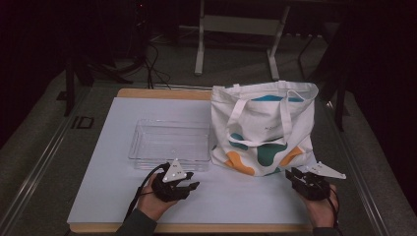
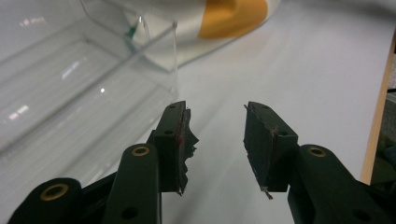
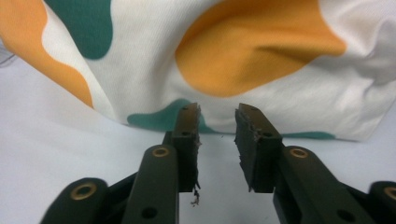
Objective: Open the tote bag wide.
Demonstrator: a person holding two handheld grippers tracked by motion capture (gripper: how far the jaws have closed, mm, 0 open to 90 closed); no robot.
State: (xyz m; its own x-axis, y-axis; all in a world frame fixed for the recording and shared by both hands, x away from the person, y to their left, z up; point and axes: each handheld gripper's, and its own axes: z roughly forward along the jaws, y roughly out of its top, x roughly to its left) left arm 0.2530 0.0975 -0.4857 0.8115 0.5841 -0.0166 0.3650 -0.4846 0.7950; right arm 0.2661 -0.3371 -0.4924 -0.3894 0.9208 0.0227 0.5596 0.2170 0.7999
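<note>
White table [image 1: 123, 196], patterned tote, clear tray, our two grippers.

The white cloth tote bag with orange and teal blobs [image 1: 263, 129] stands just right of the clear plastic tray [image 1: 169, 144]; its inside is hidden from us. Our left gripper [image 1: 188, 185] and right gripper [image 1: 293, 173] hover, jaws parted, empty.

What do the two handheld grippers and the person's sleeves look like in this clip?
Both the left gripper and right gripper are black with two jaws, brass-coloured pivot rivets and worn, ragged pads. Each carries a grey three-cornered plate on top and trails a black cable. The left sleeve looks dark grey.
</note>
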